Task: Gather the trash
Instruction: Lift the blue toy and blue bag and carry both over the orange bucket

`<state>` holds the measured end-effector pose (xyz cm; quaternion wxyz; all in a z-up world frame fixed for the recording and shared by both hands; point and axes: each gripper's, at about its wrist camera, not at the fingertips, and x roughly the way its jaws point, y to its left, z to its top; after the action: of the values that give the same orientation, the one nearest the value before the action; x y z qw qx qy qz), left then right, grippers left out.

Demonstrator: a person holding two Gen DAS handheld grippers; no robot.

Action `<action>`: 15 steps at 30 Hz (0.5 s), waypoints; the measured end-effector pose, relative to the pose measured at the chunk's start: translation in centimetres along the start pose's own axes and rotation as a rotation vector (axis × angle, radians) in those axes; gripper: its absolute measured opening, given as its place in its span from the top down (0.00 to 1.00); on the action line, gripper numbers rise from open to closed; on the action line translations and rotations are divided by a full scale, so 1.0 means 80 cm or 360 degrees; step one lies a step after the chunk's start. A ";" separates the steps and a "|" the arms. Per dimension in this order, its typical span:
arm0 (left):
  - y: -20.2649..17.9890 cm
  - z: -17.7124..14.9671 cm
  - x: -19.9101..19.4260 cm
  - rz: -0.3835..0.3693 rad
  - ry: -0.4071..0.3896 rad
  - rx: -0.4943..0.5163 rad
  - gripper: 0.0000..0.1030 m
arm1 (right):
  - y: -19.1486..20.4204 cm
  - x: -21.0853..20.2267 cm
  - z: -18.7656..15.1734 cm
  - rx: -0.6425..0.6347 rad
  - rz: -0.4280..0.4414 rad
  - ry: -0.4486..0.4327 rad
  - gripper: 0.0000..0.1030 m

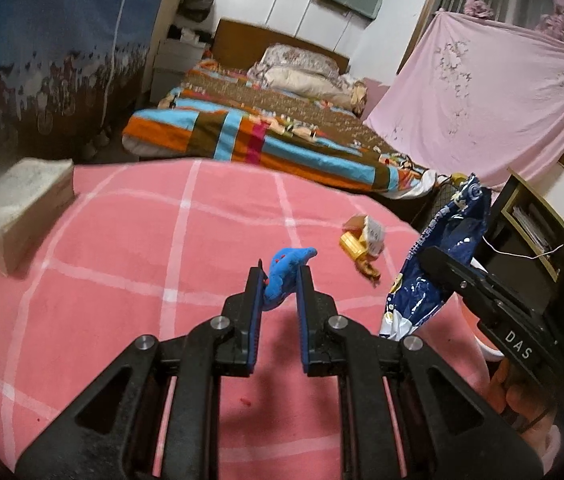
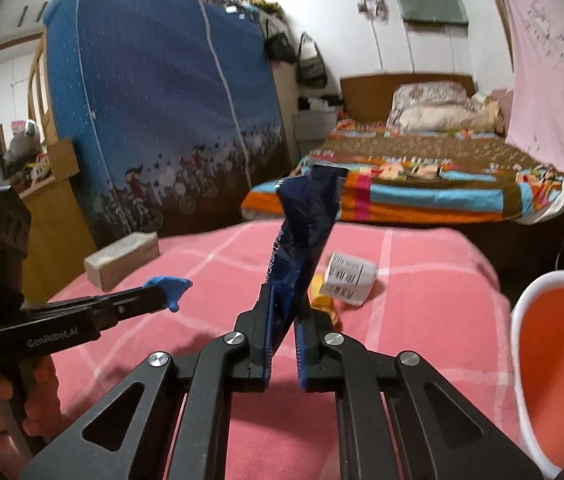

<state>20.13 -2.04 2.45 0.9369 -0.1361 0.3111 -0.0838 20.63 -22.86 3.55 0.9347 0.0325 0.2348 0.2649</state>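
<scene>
My left gripper (image 1: 279,276) is shut on a small crumpled blue scrap (image 1: 286,270), held just above the pink checked cloth (image 1: 122,240). The same blue scrap (image 2: 170,288) shows at the left gripper's tip in the right wrist view. My right gripper (image 2: 284,296) is shut on a dark blue snack bag (image 2: 306,224) that stands upright above the fingers. In the left wrist view that snack bag (image 1: 438,256) hangs at the right. A yellow wrapper with a white label (image 1: 364,240) lies on the cloth beyond both grippers, and its white label (image 2: 348,278) faces the right wrist view.
An orange bin with a white rim (image 2: 554,364) stands at the right edge of the cloth. A pale tissue pack (image 1: 18,216) lies at the far left. Beyond the cloth's far edge are a bed with a striped cover (image 1: 266,136) and a blue fabric wardrobe (image 2: 162,100).
</scene>
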 end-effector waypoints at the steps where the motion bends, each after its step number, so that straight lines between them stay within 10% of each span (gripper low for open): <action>1: -0.006 0.000 -0.003 0.0003 -0.0034 0.0025 1.00 | 0.001 -0.005 0.001 -0.0004 -0.0011 -0.0039 0.93; 15: -0.072 0.015 -0.022 -0.0080 -0.0280 0.0185 1.00 | -0.021 -0.060 0.011 -0.0015 -0.0176 -0.0429 0.94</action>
<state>19.09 -6.81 6.10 0.9645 -0.0961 0.2187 -0.1128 18.21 -26.68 6.08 0.9710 0.0503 0.1074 0.2075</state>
